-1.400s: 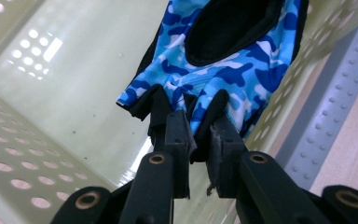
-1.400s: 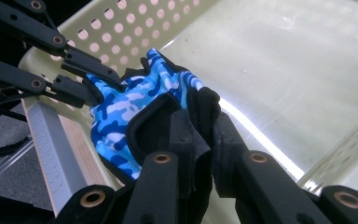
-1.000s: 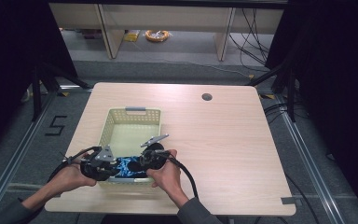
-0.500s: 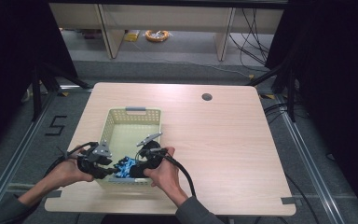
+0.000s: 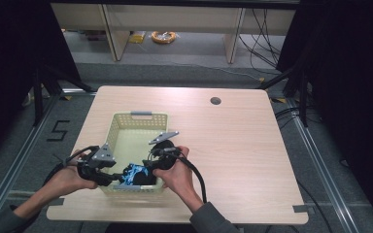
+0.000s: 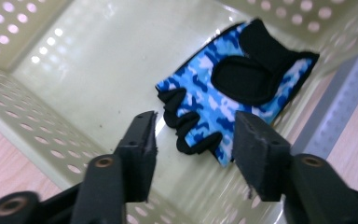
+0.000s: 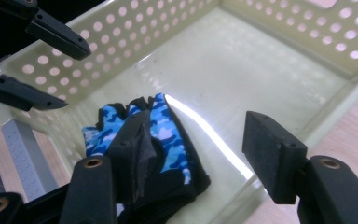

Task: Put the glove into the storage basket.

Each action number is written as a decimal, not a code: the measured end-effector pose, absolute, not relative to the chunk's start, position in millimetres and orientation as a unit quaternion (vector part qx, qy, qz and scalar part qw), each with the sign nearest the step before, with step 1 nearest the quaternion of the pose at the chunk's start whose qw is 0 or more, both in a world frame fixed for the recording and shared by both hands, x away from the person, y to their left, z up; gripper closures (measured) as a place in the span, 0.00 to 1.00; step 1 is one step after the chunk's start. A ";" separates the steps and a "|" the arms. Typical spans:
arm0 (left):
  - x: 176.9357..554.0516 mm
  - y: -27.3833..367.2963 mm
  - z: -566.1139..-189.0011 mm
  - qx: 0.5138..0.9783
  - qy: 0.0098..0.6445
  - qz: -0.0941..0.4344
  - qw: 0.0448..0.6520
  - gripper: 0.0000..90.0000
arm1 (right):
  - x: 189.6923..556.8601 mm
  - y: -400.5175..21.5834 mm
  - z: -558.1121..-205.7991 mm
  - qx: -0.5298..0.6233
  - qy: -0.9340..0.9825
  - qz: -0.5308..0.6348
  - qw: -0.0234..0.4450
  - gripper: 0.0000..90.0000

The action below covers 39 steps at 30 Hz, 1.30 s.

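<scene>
- One pale yellow perforated basket [image 5: 121,127] on a light wooden table [image 5: 243,145], toward the table's near left part; one grey handle on its far rim.
- One fingerless glove [image 5: 135,173], blue camouflage with black palm pads and black finger edging, lying flat on the basket floor against the near wall. Seen also in the left gripper view [image 6: 235,88] and the right gripper view [image 7: 140,128].
- Two grippers, one per hand, both at the basket's near end.
- Left gripper [image 5: 118,177]: jaws wide apart, empty, poised over the glove's finger end without touching it [image 6: 193,137].
- Right gripper [image 5: 148,172]: jaws wide apart, nothing between them [image 7: 200,140]; its left jaw overlaps the glove in its own view, contact cannot be told.
- In the right gripper view, the left gripper's two black jaws [image 7: 46,60] appear at upper left, spread, beyond the basket wall.
- One dark round hole [image 5: 215,101] in the table's far right part.
- Two hands: left hand [image 5: 68,177], right hand [image 5: 177,172].
</scene>
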<state>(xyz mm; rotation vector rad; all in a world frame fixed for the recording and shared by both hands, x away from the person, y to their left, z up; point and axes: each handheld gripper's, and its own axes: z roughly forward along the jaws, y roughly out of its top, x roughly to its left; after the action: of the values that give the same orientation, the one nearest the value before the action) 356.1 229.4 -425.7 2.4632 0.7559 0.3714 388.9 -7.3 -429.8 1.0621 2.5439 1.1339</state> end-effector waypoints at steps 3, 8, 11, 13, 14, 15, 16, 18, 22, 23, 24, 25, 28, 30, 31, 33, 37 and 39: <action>353.7 228.2 -421.1 0.906 0.281 0.151 0.280 0.46 | 391.1 -13.7 -427.1 0.334 0.849 0.400 0.091 0.46; 348.9 224.0 -416.0 0.883 0.304 0.157 0.322 0.39 | 387.2 -26.8 -419.1 0.335 0.841 0.414 0.097 0.44; 347.3 221.6 -415.4 0.877 0.310 0.150 0.334 0.36 | 385.7 -36.3 -415.6 0.333 0.841 0.416 0.098 0.43; 346.5 219.2 -416.0 0.872 0.314 0.151 0.343 0.34 | 384.4 -43.7 -413.2 0.334 0.839 0.418 0.094 0.43; 345.7 218.2 -416.4 0.870 0.319 0.150 0.344 0.34 | 383.0 -48.4 -411.5 0.340 0.838 0.417 0.094 0.42; 346.0 217.2 -416.9 0.870 0.312 0.153 0.349 0.33 | 382.8 -50.9 -411.8 0.339 0.834 0.423 0.099 0.42; 343.9 214.7 -418.2 0.867 0.319 0.144 0.355 0.33 | 382.5 -55.1 -410.8 0.338 0.836 0.422 0.097 0.42; 341.9 211.7 -419.4 0.864 0.318 0.139 0.363 0.33 | 380.1 -62.1 -409.8 0.345 0.834 0.421 0.092 0.40; 336.6 204.9 -420.9 0.860 0.318 0.135 0.377 0.32 | 377.2 -76.1 -410.5 0.347 0.832 0.422 0.097 0.40; 335.0 202.9 -420.8 0.859 0.316 0.134 0.379 0.32 | 376.3 -79.9 -409.6 0.350 0.830 0.422 0.096 0.40; 333.7 201.5 -420.9 0.858 0.316 0.132 0.382 0.31 | 374.5 -84.3 -408.8 0.357 0.827 0.423 0.098 0.39; 332.4 200.1 -421.0 0.859 0.316 0.134 0.381 0.31 | 374.9 -86.5 -409.1 0.353 0.826 0.429 0.098 0.39; 328.3 195.8 -422.6 0.858 0.307 0.124 0.392 0.30 | 371.9 -96.2 -407.1 0.360 0.822 0.430 0.100 0.38; 324.9 193.2 -423.3 0.855 0.311 0.121 0.397 0.30 | 370.5 -101.9 -406.6 0.357 0.822 0.432 0.107 0.37; 323.9 192.1 -423.9 0.853 0.309 0.124 0.403 0.30 | 368.8 -104.1 -406.3 0.357 0.821 0.434 0.103 0.37; 320.8 189.8 -425.5 0.849 0.313 0.118 0.409 0.30 | 365.5 -107.4 -405.8 0.363 0.818 0.434 0.103 0.36; 313.5 184.9 -429.4 0.850 0.303 0.117 0.414 0.30 | 361.0 -117.1 -405.6 0.362 0.814 0.442 0.101 0.35; 309.9 182.4 -430.1 0.850 0.298 0.117 0.418 0.30 | 358.2 -122.1 -406.1 0.366 0.810 0.448 0.102 0.35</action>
<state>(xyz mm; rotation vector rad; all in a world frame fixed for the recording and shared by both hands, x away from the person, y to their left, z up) 309.9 182.4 -430.1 2.1332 0.7469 0.2926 358.2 -122.1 -406.1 1.0796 2.3904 1.3214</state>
